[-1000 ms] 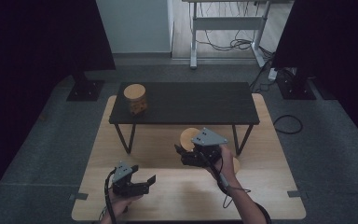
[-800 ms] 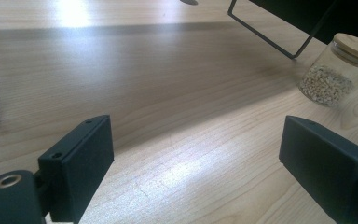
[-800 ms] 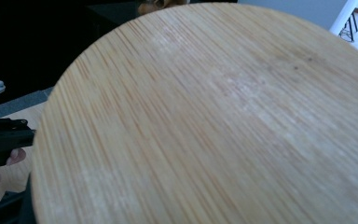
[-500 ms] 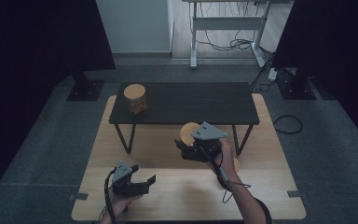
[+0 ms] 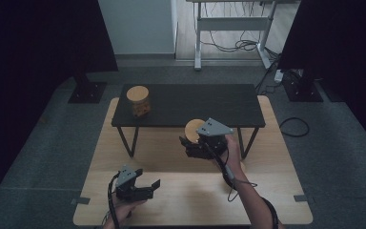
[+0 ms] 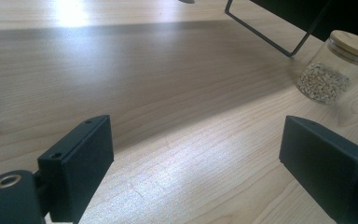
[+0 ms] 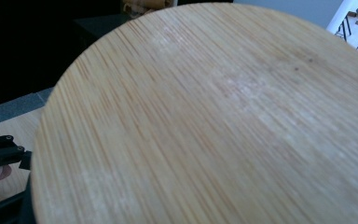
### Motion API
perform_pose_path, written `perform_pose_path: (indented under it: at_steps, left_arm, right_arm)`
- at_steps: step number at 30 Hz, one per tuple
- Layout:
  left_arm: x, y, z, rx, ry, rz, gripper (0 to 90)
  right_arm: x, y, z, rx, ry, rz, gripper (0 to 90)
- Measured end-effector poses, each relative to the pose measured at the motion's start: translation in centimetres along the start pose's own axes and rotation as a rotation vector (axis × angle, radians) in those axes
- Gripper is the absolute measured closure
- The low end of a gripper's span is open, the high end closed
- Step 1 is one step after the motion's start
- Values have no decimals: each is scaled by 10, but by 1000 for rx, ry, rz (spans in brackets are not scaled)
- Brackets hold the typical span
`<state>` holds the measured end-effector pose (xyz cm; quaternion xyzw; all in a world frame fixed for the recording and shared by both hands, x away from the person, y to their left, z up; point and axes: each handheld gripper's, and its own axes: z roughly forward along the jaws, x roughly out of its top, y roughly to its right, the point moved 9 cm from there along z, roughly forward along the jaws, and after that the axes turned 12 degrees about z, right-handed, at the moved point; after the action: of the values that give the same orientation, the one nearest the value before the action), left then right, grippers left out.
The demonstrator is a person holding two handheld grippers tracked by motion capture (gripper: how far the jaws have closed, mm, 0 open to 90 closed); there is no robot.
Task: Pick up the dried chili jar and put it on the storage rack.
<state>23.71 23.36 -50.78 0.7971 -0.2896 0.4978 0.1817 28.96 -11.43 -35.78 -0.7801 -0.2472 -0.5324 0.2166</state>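
Observation:
My right gripper (image 5: 189, 143) hangs above the wooden platform (image 5: 171, 152), just in front of the black low table (image 5: 195, 102). It is shut on a bamboo-lidded jar (image 5: 194, 129). Its round lid (image 7: 205, 116) looms close in the right gripper view, and the glass body is hidden. A second lidded jar (image 5: 137, 100) stands on the black table at its left end. A third jar (image 6: 338, 65), with pale grains inside, stands on the platform by a table leg. My left gripper (image 5: 147, 178) lies near the platform's front edge, its jaws wide open (image 6: 196, 158) around bare wood.
Thin black legs (image 6: 275, 39) carry the low table. The platform lies on grey carpet, with dark stands (image 5: 88, 90) at the back corners and a white desk frame (image 5: 228, 33) with cables behind. The other hand's gripper (image 7: 0, 156) shows far off in the right gripper view.
My right gripper has carried the lidded jar up and away, closer to the black table's front edge. The left gripper has stayed put with its jaws open.

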Motion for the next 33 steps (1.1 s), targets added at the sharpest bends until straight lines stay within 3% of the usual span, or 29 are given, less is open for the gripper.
perform_pose_path:
  at_steps: [33]
  left_arm:
    - [2,-2,0,-5,7,4,94]
  right_arm:
    - [26,13,21,20,-3,-36,239]
